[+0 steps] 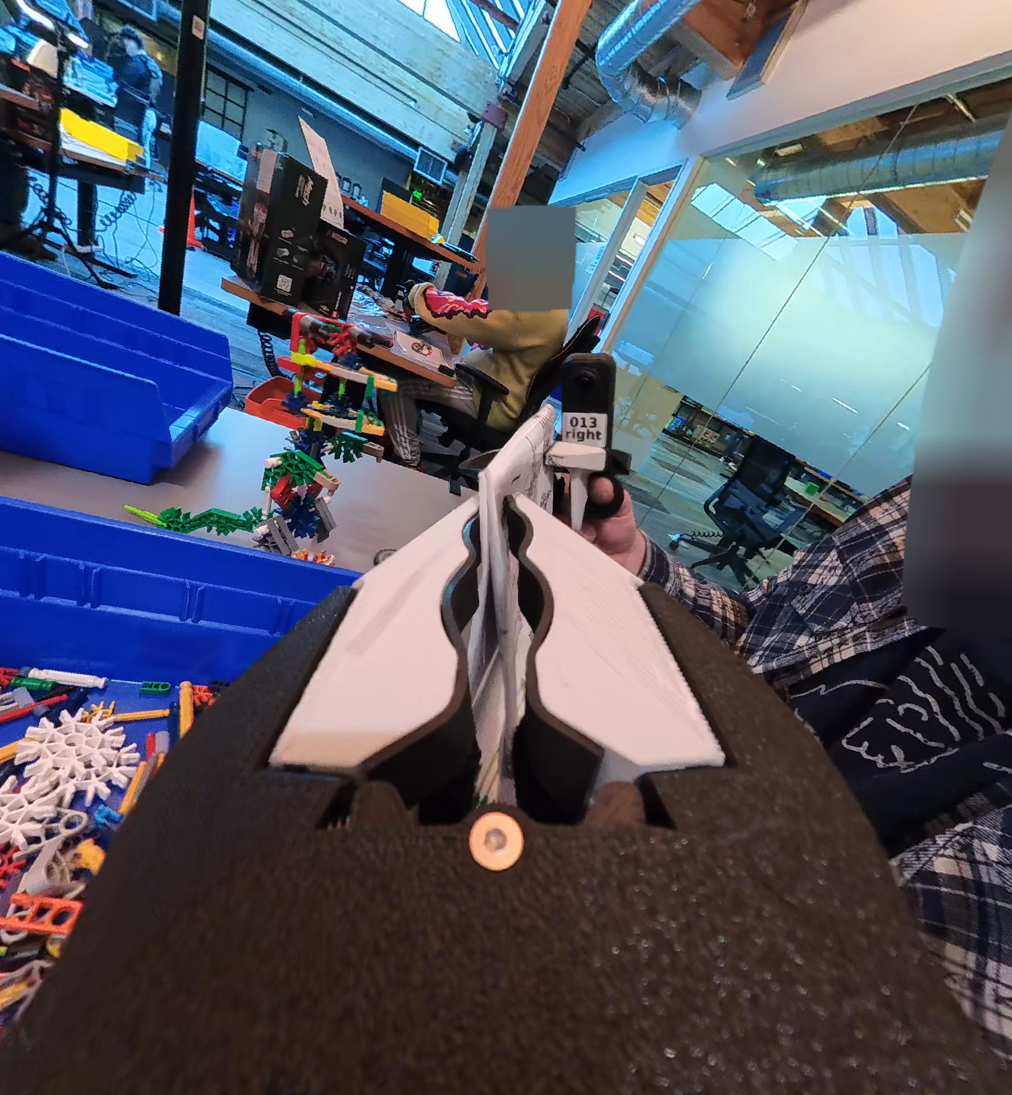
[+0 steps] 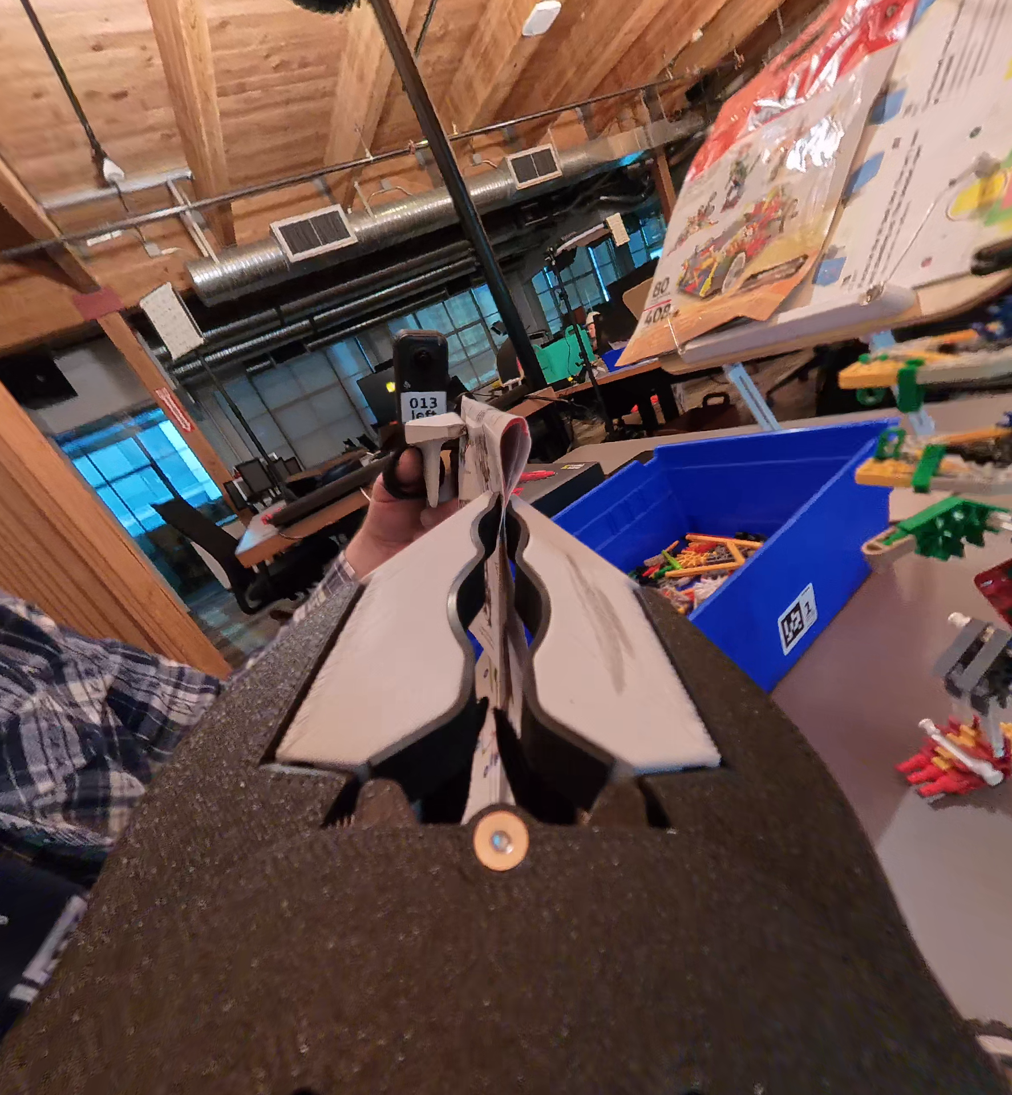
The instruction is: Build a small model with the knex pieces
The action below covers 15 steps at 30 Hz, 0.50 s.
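Blue plastic bins flanked the scene: one bin (image 1: 77, 598), left of the left gripper's (image 1: 496, 509) jaws, held a loose heap of rods and white snowflake-shaped connectors (image 1: 77, 755); another bin (image 2: 788, 533) lay right of the right gripper's (image 2: 500, 515) jaws. Both grippers had white ribbed fingers with wavy black pads set in rough black housings, and both were closed tight on the same thin printed paper booklet (image 1: 500, 592), which ran edge-on between each pair of jaws and out past the tips, its pages curling there (image 2: 500, 444). Each gripper faced the other just beyond its own tips. A colourful rod-and-connector model (image 1: 320, 426) stood on the grey table (image 1: 219, 468) ahead and left of the left jaws.
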Each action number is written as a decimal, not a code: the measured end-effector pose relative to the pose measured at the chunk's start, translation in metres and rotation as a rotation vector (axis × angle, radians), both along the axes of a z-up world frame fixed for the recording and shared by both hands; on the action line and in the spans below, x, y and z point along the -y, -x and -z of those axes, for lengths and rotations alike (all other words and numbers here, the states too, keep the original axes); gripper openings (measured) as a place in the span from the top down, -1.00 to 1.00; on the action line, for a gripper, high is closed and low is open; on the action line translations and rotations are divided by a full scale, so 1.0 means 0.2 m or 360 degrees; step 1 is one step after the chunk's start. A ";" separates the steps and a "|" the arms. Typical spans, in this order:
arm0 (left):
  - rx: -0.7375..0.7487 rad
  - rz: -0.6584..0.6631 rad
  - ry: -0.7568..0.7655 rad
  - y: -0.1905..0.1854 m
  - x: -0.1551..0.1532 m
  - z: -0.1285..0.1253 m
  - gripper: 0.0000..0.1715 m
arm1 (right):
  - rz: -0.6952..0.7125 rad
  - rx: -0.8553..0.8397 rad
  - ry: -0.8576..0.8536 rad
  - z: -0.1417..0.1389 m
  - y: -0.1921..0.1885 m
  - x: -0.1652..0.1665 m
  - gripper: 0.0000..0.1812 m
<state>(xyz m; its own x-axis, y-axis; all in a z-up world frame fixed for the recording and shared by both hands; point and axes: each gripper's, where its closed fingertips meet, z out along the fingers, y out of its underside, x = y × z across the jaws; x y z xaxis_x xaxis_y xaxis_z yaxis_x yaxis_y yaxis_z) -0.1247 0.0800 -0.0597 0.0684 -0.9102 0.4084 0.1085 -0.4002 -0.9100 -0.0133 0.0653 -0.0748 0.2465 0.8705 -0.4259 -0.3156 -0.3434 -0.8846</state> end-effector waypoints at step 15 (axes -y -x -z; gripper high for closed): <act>-0.0006 -0.0013 -0.0125 0.01 0.02 -0.02 0.89 | 0.0128 0.0273 -0.0420 0.01 0.02 0.06 1.00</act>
<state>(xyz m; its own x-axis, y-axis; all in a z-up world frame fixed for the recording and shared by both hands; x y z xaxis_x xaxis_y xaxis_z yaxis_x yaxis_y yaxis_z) -0.1263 0.0757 -0.0552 0.0773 -0.9389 0.3353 0.1082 -0.3265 -0.9390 -0.0165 0.0535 -0.0775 0.3675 0.9203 -0.1343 -0.1710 -0.0751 -0.9824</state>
